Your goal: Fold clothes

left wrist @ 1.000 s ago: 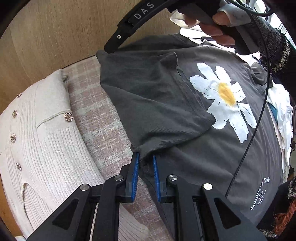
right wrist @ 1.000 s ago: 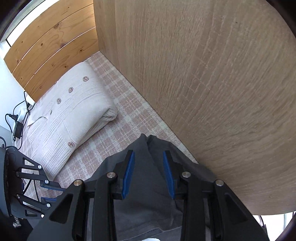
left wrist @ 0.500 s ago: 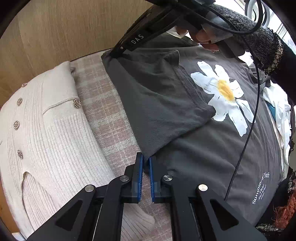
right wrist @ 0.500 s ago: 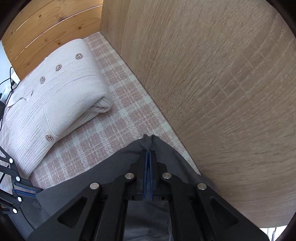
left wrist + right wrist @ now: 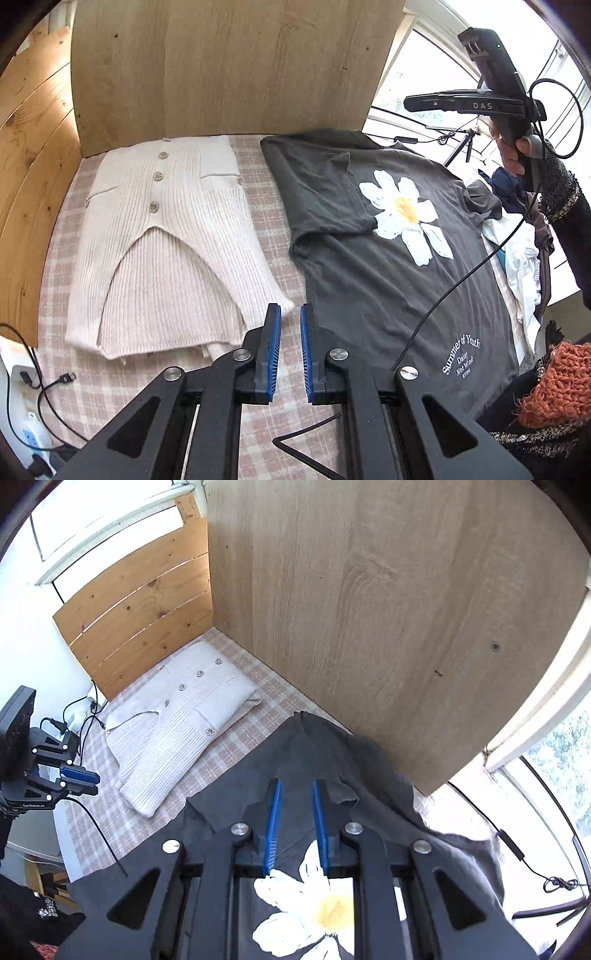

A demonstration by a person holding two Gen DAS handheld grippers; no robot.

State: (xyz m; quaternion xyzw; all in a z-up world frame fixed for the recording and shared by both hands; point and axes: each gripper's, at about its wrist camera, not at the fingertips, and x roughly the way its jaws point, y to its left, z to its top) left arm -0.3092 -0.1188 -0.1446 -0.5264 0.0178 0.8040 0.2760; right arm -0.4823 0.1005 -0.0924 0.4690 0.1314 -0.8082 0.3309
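shirt flat below both opening fingers, apparently untouched, nothing between them

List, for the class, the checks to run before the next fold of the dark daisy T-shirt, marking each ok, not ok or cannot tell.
1. Left gripper free of cloth: ok, jaws opening, nothing between them.
2. Right gripper free of cloth: ok, jaws opening, lifted above the shirt.
3. Left sleeve folded onto the T-shirt: ok.
4. Other sleeve folded in: not ok, it lies out at the far side.
5. Cream cardigan apart from the shirt: ok.
6. Cable off the shirt: not ok.
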